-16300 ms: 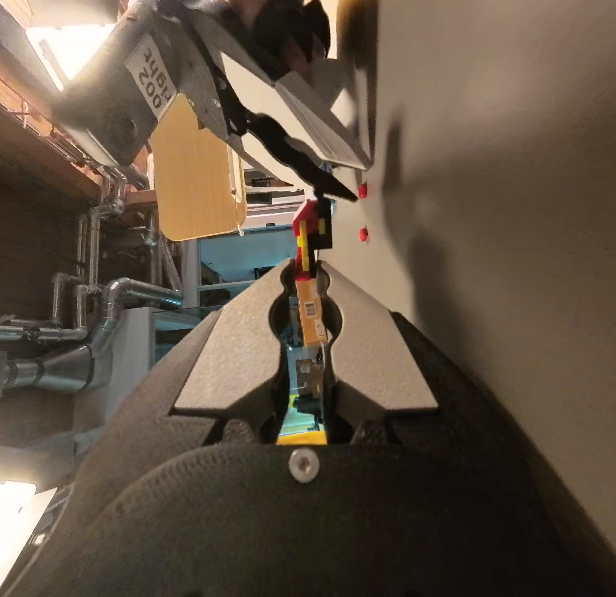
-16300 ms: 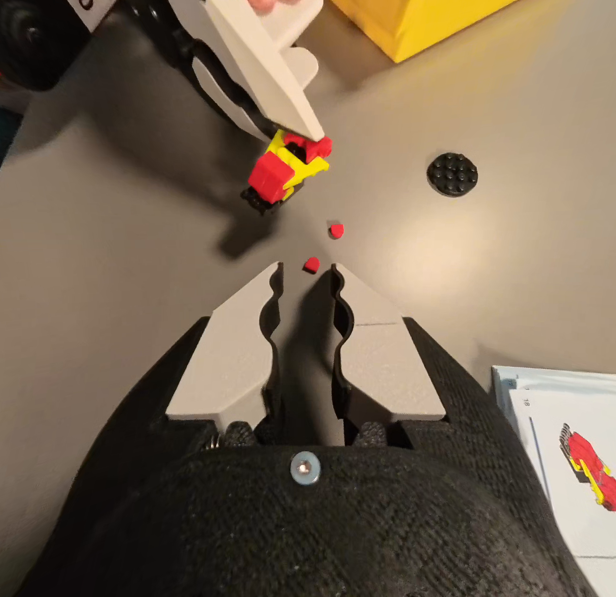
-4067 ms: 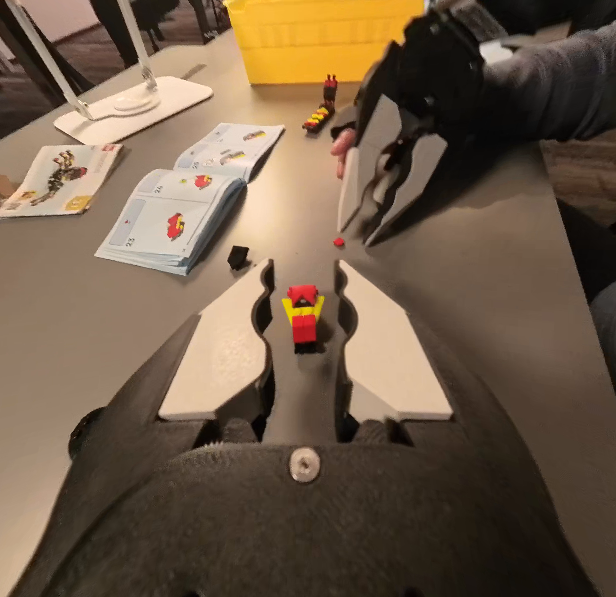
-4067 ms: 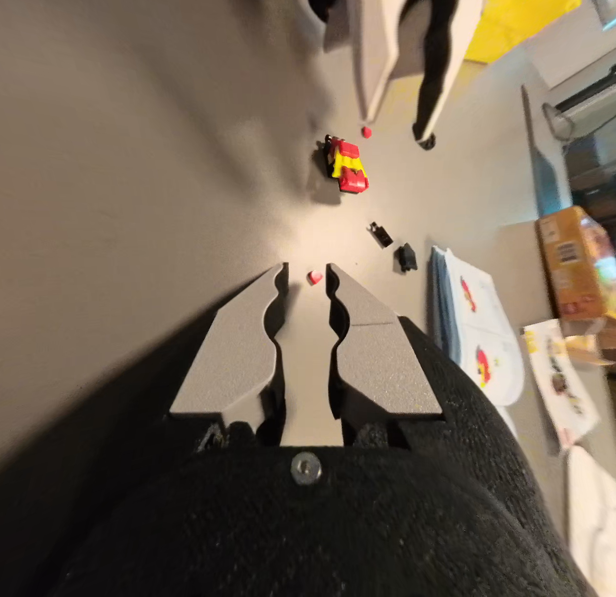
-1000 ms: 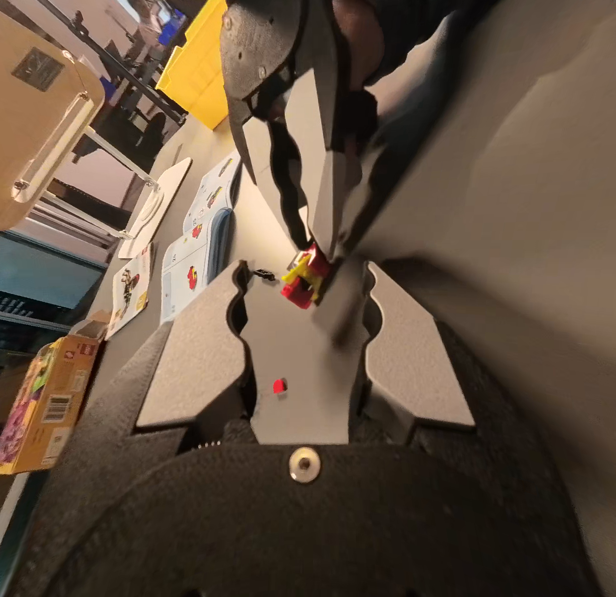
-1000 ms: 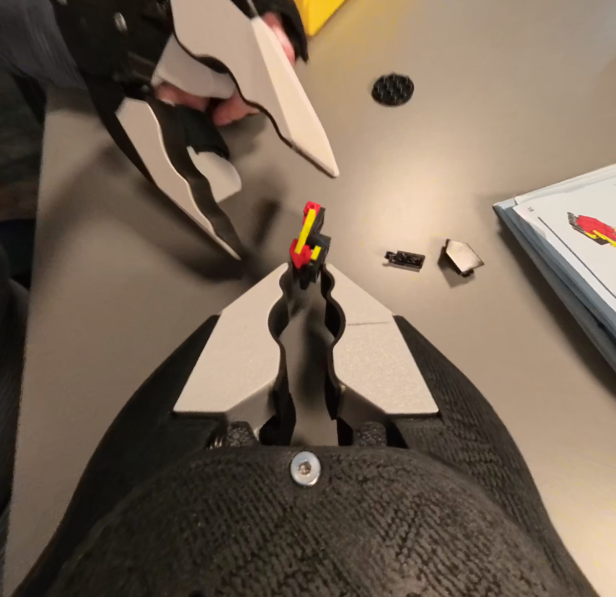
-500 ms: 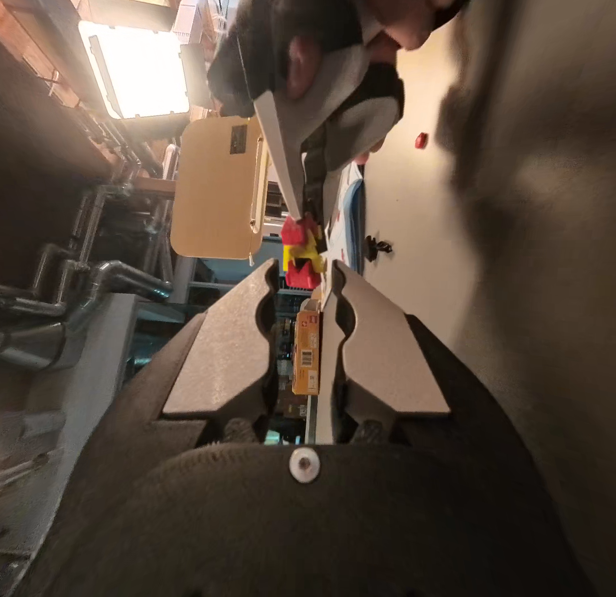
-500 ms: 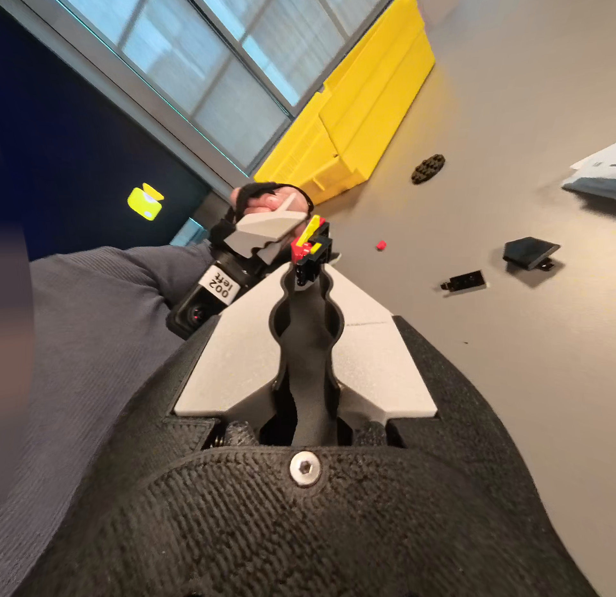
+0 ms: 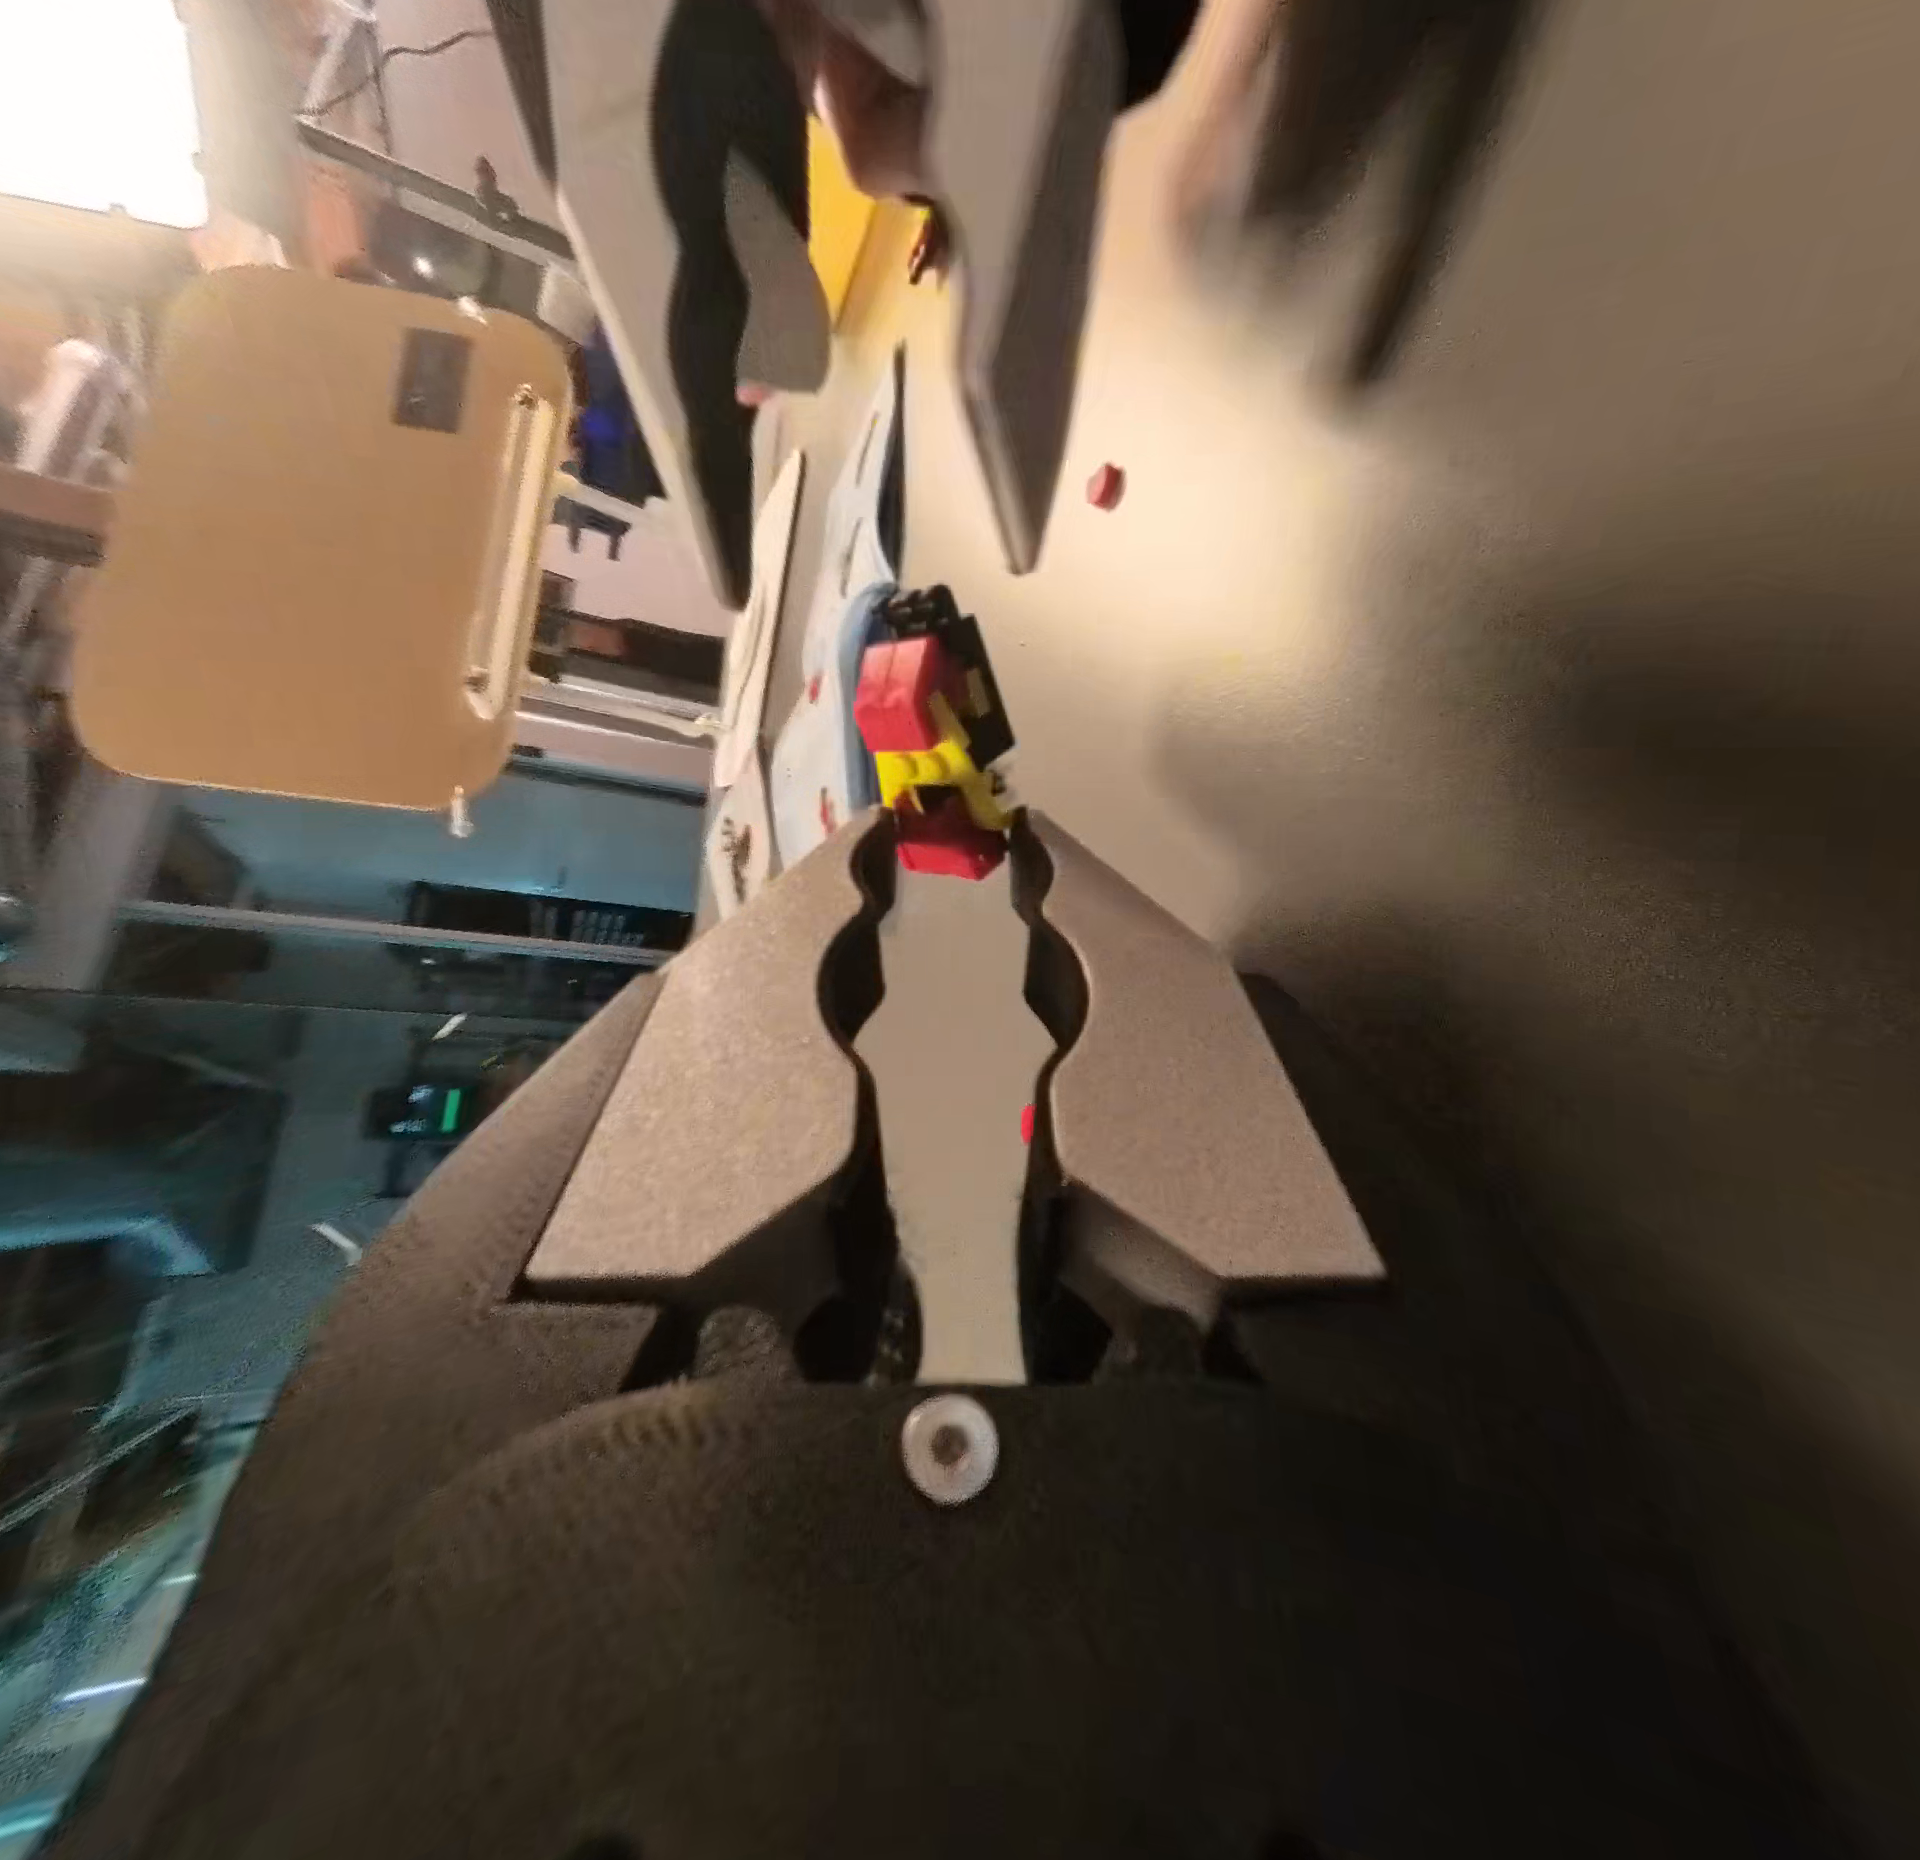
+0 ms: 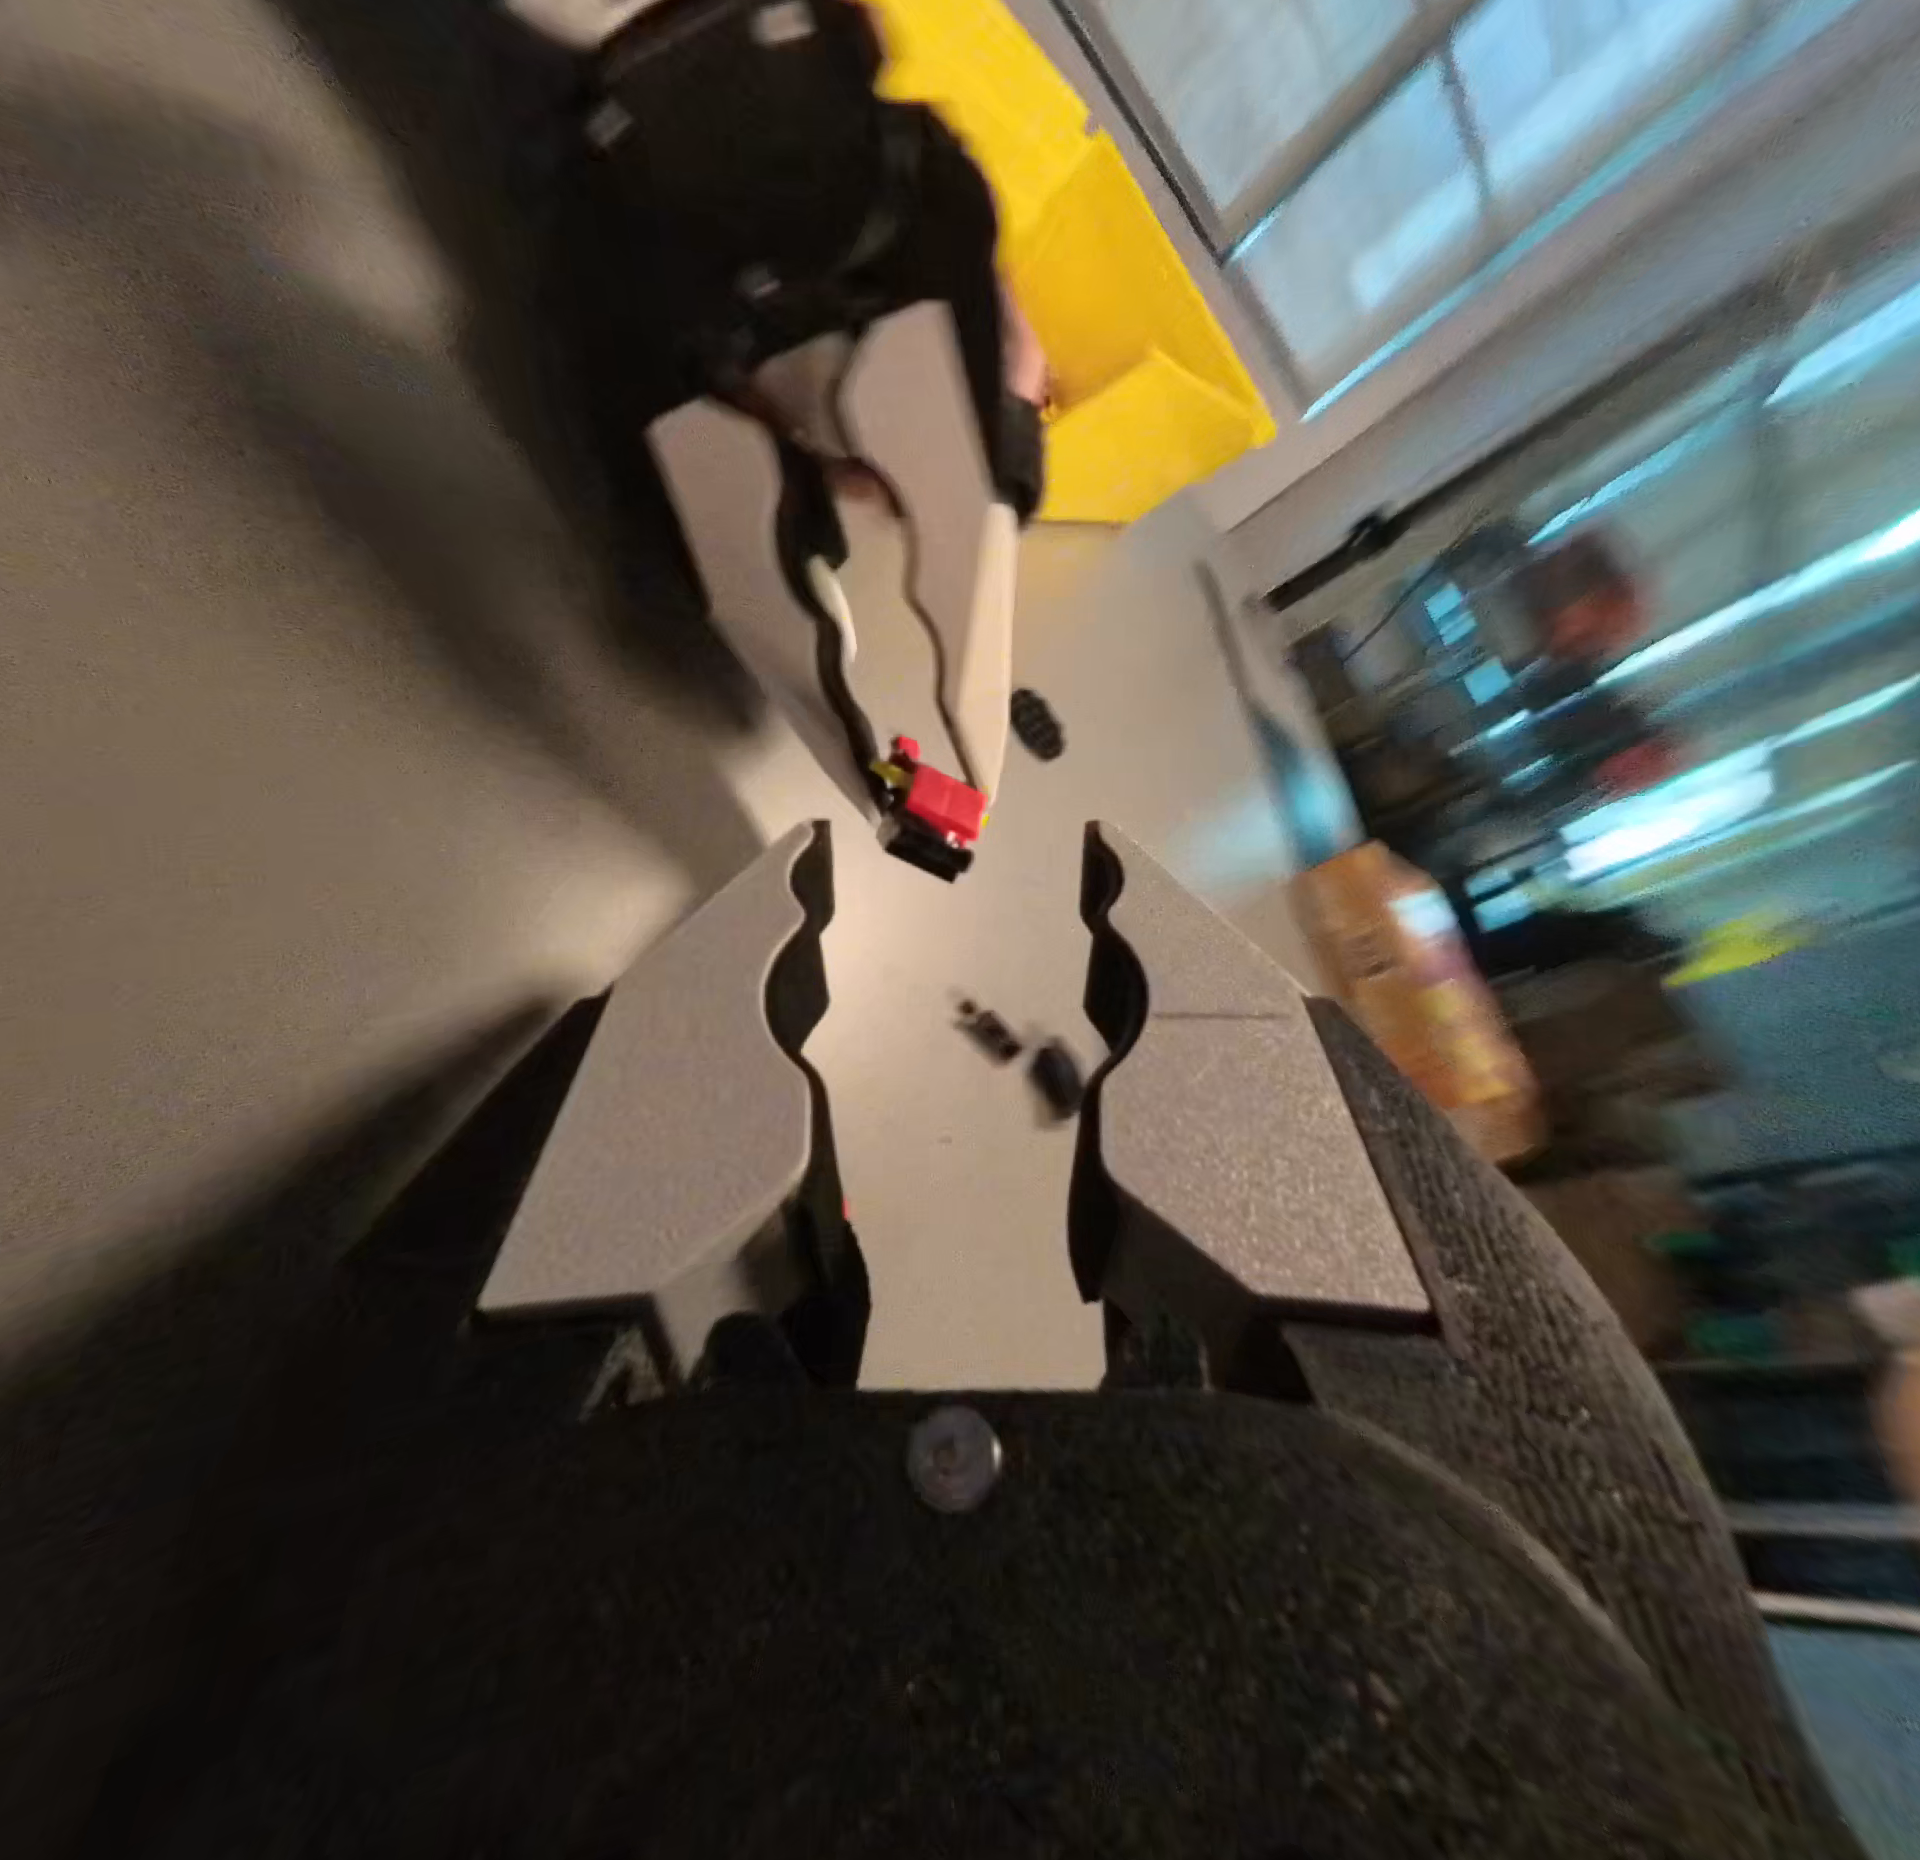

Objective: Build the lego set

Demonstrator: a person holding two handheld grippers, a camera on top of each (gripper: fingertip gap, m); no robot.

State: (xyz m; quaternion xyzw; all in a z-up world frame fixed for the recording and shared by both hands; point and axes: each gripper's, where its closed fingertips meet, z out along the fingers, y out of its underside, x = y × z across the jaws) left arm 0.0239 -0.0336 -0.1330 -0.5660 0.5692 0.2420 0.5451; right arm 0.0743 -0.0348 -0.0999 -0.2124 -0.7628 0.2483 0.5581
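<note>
Grey table point(image 10: 312, 667). Large gridded windows point(image 10: 1455, 148) behind a yellow bin point(image 10: 1101, 252). Tan chair back point(image 9: 301, 553), bright light point(image 9: 94, 65) overhead. Background heavily motion-blurred.

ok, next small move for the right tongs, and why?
Probably lower the right tongs to the loose red piece on the table and close on it. They are open and empty, while the left tongs are shut on the small model.

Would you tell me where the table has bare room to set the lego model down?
Bare table lies beyond the small red piece, on the side away from the booklets. Ahead of the right gripper it is crowded: small black pieces and a round black plate lie there.
</note>
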